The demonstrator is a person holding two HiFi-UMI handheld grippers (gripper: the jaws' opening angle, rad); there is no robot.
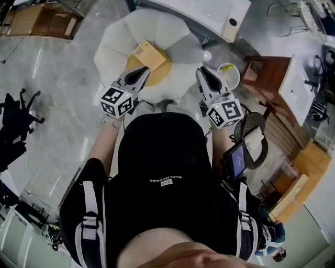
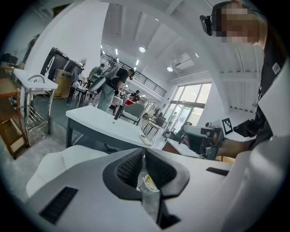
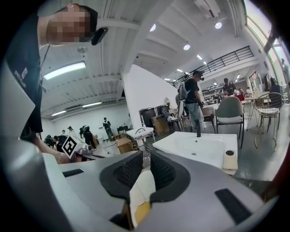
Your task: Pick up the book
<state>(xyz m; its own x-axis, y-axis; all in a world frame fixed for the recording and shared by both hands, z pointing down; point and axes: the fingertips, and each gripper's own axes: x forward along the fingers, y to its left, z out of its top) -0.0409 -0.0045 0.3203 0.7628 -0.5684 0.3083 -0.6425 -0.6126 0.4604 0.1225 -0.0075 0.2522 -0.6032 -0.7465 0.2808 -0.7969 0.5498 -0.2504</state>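
Observation:
A tan book lies on a round yellow cushion in a white shell-shaped armchair in front of me. In the head view my left gripper hovers just short of the book's near edge, jaws shut and empty. My right gripper is level with it over the chair's right side, also shut on nothing. In the right gripper view the shut gripper points past the cream and yellow book edge. The left gripper view shows its shut gripper and the right gripper beyond.
A clear cup with yellow contents stands right of the chair, next to a brown side table. A white table lies beyond the chair. A round wire stool is at my right, a black office chair at far left.

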